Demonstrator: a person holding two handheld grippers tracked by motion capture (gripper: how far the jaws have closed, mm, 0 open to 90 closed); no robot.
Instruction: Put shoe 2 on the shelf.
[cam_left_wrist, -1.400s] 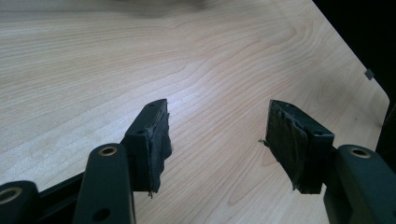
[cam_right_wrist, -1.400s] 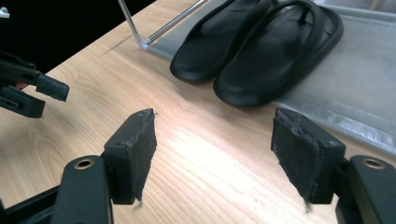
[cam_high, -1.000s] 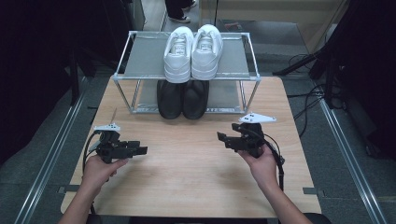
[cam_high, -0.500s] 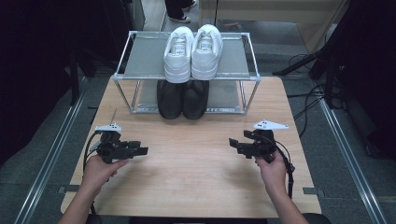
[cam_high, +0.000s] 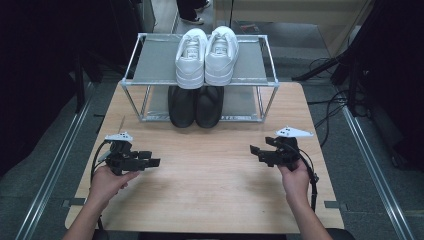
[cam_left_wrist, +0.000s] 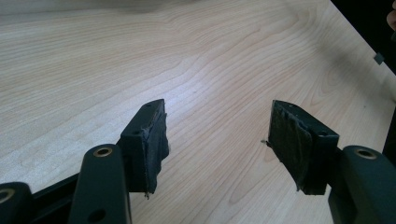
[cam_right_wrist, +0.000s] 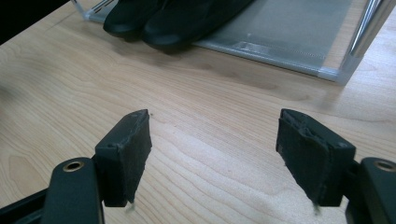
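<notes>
Now, left tool (cam_high: 150, 162): jaws wide apart, nothing between them, low over the bare desk (cam_high: 210, 175).
Right tool (cam_high: 257, 152): jaws wide apart, holding nothing, aimed toward the rack.
Black shoes (cam_high: 196, 105): side by side on the lower shelf of the metal rack (cam_high: 131, 59).
White sneakers (cam_high: 206, 55): paired on the top shelf.

Matt pale wood table (cam_high: 210, 180), metal rack (cam_high: 150, 65), glossy black shoes (cam_high: 195, 106)
</notes>
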